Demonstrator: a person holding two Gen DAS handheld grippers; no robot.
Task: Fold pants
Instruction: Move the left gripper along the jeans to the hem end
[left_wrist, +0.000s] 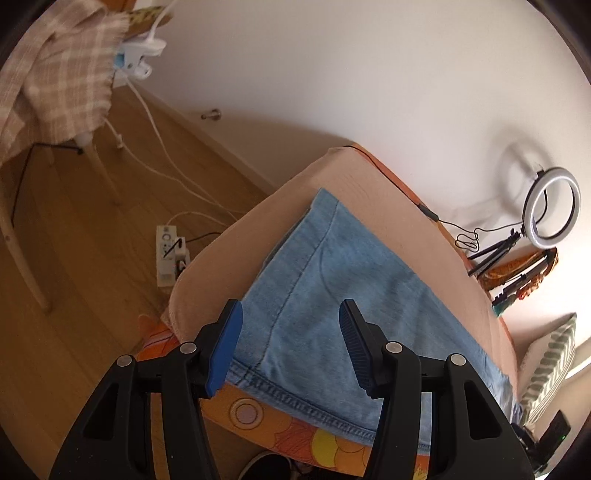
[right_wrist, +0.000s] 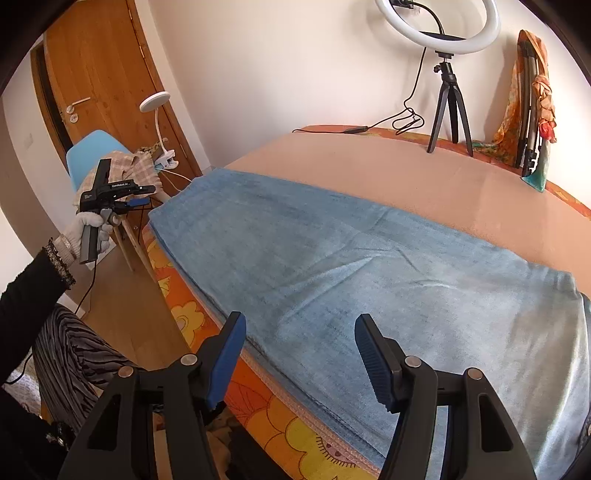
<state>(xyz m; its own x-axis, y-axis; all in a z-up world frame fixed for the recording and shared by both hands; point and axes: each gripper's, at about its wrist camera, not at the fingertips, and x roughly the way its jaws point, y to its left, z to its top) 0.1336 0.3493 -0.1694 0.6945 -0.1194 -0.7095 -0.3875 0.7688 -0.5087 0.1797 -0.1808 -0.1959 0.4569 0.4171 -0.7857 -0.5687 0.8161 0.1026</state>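
Note:
Light blue denim pants (right_wrist: 351, 266) lie flat along the near edge of a peach-covered table (right_wrist: 424, 177), legs stacked on each other. In the left wrist view the pants (left_wrist: 332, 295) show a stitched hem at the near edge. My left gripper (left_wrist: 291, 345) is open and empty, hovering above the hem end. It also shows in the right wrist view (right_wrist: 138, 197), held in a white-gloved hand off the table's left end. My right gripper (right_wrist: 301, 363) is open and empty above the pants' near edge.
A ring light on a tripod (right_wrist: 447, 92) and its cable stand at the table's far edge. A blue chair (right_wrist: 92, 155) with a plaid cloth and clip lamp stands left. A power strip (left_wrist: 168, 254) lies on the wooden floor. An orange floral cloth (right_wrist: 295, 424) hangs under the tabletop.

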